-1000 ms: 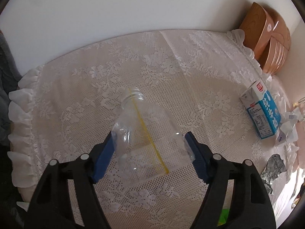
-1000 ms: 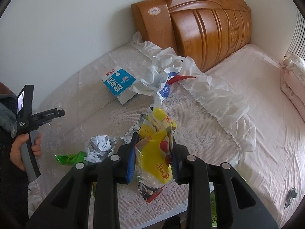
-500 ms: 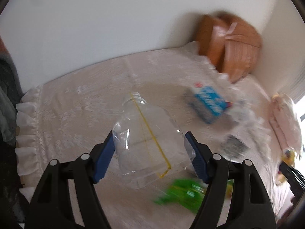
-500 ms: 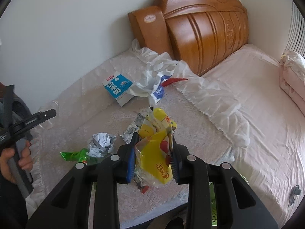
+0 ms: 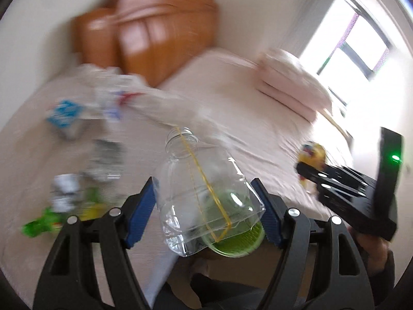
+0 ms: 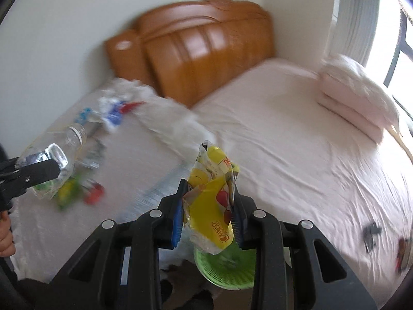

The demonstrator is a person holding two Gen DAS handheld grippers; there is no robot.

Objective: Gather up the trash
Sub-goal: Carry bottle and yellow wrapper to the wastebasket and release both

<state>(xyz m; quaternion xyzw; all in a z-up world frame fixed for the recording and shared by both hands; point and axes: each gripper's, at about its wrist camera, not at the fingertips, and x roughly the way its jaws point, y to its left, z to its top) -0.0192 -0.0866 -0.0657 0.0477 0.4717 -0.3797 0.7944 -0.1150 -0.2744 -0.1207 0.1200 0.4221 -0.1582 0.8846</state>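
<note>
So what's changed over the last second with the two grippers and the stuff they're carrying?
Both grippers swung away from the lace-covered spot toward the open bed, and a green basket has come into view beneath them. The left gripper still clamps the clear plastic bottle; the right gripper still clamps the yellow snack wrapper. Nothing was let go. The blue carton and crumpled litter stay on the bed.

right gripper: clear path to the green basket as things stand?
Probably yes. The right gripper, shut on the yellow snack wrapper, hangs above the green basket, whose open mouth shows just below with nothing between. The left gripper stands off to the side.
</note>
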